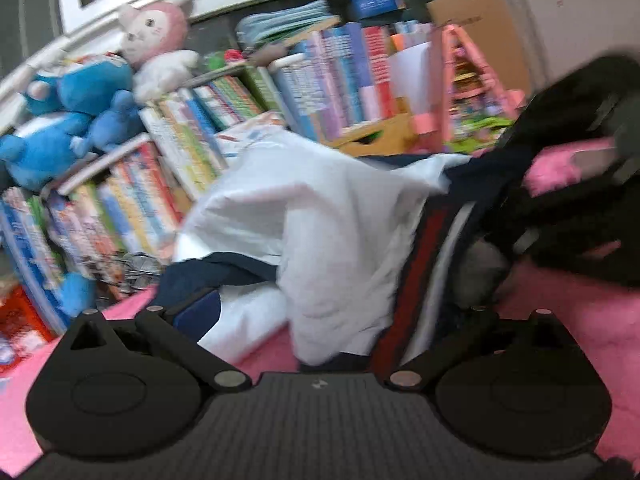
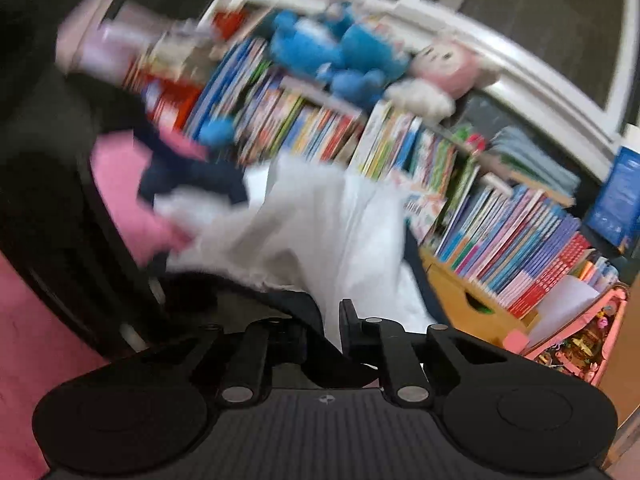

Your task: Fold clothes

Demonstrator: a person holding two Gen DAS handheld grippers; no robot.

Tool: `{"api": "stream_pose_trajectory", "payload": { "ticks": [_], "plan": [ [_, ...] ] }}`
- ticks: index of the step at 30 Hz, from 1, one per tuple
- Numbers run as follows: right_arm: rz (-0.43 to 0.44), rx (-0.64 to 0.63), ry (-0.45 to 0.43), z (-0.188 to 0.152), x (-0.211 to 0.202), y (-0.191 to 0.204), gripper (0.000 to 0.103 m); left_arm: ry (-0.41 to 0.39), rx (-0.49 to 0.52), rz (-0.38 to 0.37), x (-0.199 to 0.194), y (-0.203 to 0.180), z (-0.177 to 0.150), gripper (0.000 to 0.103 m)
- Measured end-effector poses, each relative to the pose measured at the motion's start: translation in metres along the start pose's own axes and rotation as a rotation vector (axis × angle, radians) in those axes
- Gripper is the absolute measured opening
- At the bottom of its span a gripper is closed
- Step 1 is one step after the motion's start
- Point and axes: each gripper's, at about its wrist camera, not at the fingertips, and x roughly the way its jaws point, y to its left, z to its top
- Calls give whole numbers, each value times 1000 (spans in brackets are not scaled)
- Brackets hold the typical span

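Observation:
A white garment (image 1: 328,216) with navy trim and a red stripe (image 1: 416,280) hangs bunched above a pink fuzzy surface (image 1: 580,340). It drapes across the span of my left gripper (image 1: 332,300), whose linkage arms stand spread wide; the cloth hides both fingertips. In the right wrist view the same garment (image 2: 312,224) rises from my right gripper (image 2: 328,320), whose arms are drawn close together with navy and white cloth pinched between them. The right gripper (image 1: 580,200) shows as a black blur at the right of the left wrist view. Both views are motion-blurred.
Shelves of colourful books (image 1: 224,128) run behind the garment, with blue plush toys (image 1: 76,112) and a pink-and-white plush rabbit (image 1: 156,48) on top. A wooden box (image 2: 468,300), a pink toy rack (image 1: 464,80) and a cardboard box (image 1: 480,24) stand further along.

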Motion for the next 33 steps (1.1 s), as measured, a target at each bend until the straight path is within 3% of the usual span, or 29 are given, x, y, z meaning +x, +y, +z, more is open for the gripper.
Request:
{"api": "stream_pose_trajectory", "payload": {
  "ticks": [6,9,11,13,16,20,23,29,33],
  "plan": [
    [-19,30,-81,22,-16,-2,15,-67,-115,235,-6,31,7,103],
    [-22,-17,-65,20,-8,6,27,-90,-162,304,-17,62,8,103],
    [-16,-44,-61,17,-2,15,37,-89,-145,343,-23,75,6,103],
    [-22,-69,-67,19,1,27,40,-91,-119,405,-30,85,2,103],
    [-33,-95,-66,26,4,46,41,-109,-158,540,-47,111,-4,103],
    [-26,-121,-63,38,11,66,42,-127,-304,616,-80,162,-14,103],
    [-56,-141,-68,45,11,78,42,-132,-329,694,-102,189,-22,103],
    [-116,-180,-78,58,12,101,43,-75,-262,722,-125,206,-52,103],
    [-197,-215,-56,56,4,104,57,-21,-222,661,-124,198,-76,103]
  ]
}}
